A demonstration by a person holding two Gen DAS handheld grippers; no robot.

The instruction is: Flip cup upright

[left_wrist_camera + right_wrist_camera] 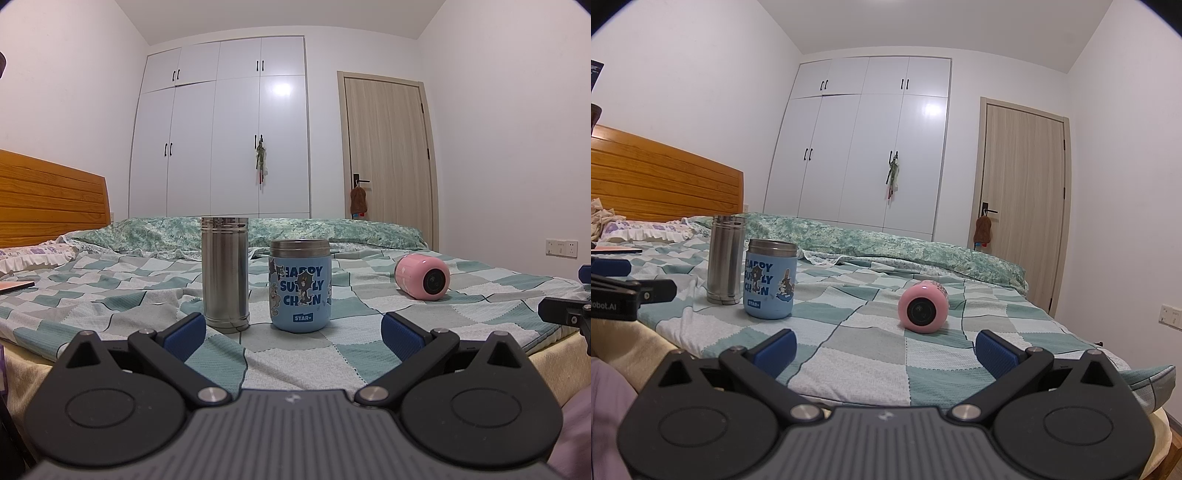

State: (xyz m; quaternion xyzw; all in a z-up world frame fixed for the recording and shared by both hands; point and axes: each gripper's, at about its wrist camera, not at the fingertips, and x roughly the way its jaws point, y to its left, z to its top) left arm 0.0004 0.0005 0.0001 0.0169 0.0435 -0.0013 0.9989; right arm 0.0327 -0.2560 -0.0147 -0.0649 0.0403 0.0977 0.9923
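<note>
Bed (871, 354): checked quilt carrying all three containers.
Steel flask (225, 273): upright, just beside the blue jar.
Blue jar (300, 286): upright, printed.
Pink cup (923, 307): on its side, well apart from the others, one end facing the right camera.
Left hand-held gripper (293, 332): fingers spread, empty.
Right hand-held gripper (886, 350): fingers spread, empty, near the cup.
Progress: nothing gripped; reaching, clamping and righting the cup all remain.

flask (225, 273) left of jar (300, 286), cup (422, 277) right
</note>
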